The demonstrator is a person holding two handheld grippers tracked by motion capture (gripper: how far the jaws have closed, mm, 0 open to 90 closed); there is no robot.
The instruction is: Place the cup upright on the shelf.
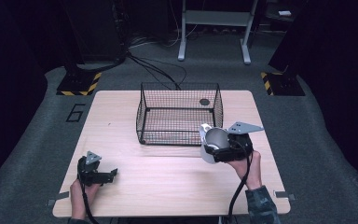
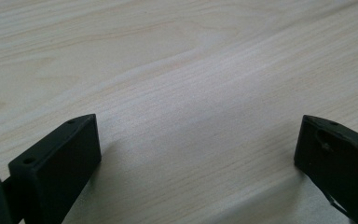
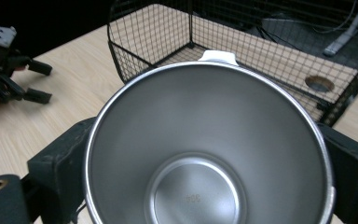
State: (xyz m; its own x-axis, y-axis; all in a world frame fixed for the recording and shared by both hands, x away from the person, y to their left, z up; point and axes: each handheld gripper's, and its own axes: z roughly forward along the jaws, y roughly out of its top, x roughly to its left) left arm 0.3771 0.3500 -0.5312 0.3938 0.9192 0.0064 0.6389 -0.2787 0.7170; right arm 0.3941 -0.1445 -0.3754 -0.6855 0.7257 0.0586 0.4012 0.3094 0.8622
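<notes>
— So, which way is the cup (image 1: 213, 144) pointing?

— It is lying tipped on its side in the right gripper (image 1: 223, 148), its long axis running roughly level, its open mouth facing the gripper's own camera and its base aiming toward the tabletop's left edge.

— How is it looking?

— Steel inside, brushed and dull-shining, with a bright rim and a small white tab (image 3: 218, 56) at the rim; white outside.

— Where is it sitting?

— It is hanging over the tabletop (image 1: 168, 182) near the right edge, just in front of the black wire basket (image 1: 179, 113), both jaws pinching its sides.

— And the other one?

— The left gripper (image 1: 103, 176) is resting near the front left corner, jaws spread wide over bare wood.
</notes>
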